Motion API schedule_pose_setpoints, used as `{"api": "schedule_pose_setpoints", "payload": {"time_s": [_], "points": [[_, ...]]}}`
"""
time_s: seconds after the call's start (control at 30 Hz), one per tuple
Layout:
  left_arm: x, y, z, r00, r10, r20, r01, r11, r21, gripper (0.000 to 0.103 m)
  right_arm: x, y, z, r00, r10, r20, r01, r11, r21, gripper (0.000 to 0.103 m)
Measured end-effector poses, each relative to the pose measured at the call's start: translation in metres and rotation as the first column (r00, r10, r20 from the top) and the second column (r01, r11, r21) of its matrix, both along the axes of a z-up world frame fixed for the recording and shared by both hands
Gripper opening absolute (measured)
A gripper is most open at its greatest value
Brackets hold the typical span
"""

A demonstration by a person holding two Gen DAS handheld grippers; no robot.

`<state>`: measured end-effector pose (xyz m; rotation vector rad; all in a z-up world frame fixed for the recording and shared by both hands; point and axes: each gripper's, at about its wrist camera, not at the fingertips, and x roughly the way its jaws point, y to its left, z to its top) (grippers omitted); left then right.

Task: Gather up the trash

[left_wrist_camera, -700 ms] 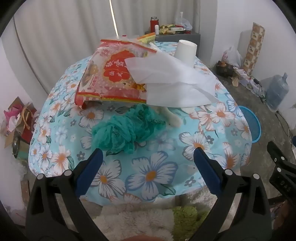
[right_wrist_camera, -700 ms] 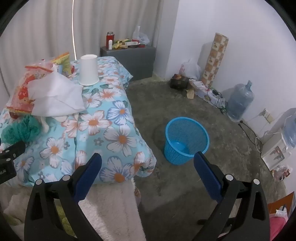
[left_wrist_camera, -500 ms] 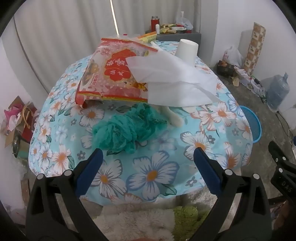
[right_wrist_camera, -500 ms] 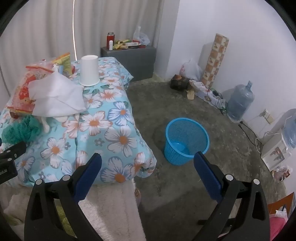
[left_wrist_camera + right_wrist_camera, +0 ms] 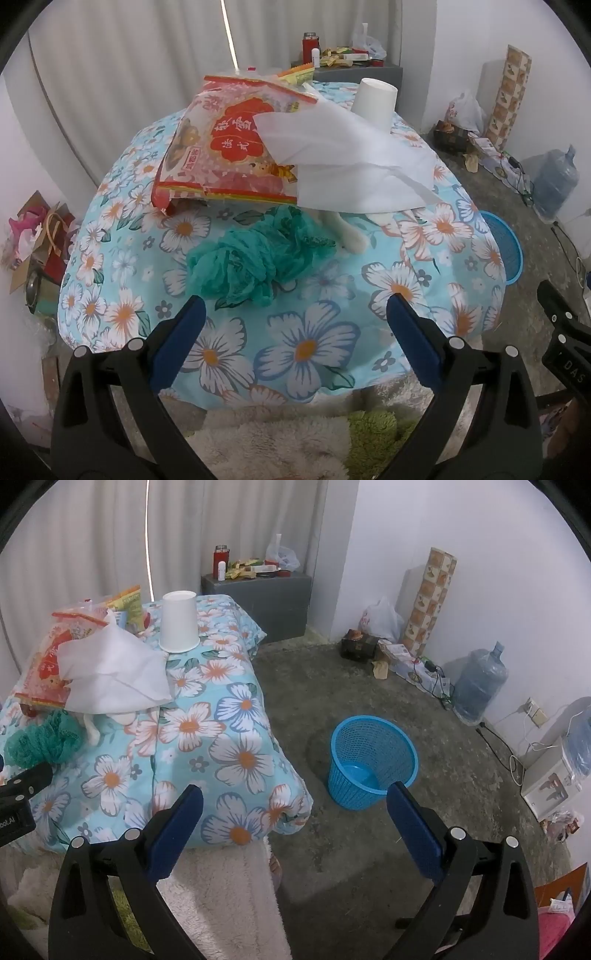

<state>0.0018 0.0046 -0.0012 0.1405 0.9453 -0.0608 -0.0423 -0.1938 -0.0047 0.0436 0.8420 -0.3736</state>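
Both the left tongs (image 5: 293,308) and right tongs (image 5: 295,797) gape wide, holding nothing. Grabbing the teal mesh wad (image 5: 258,262) could snag the floral bedcover (image 5: 306,343), and the loose tissue (image 5: 354,166) might slide off toward the blue basket (image 5: 373,760).

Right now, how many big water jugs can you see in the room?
2. One water jug stands on the floor against the right wall; a second jug sits on the white dispenser at the frame's right edge. Others may be hidden.

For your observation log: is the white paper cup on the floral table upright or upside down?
Upside down: the white paper cup rests on its wider rim, narrower closed base on top.
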Motion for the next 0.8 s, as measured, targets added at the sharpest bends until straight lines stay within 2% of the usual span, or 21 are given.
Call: {"api": "schedule_pose_setpoints", "payload": {"time_s": [0.8], "points": [[-0.0006, 0.0028, -0.0015, 1.0, 0.007, 0.001, -0.007, 1.0, 0.001, 0.094, -0.0001, -0.0003, 0.0007, 1.0, 0.012, 0.005, -0.012, 1.0, 0.002, 0.097]]}}
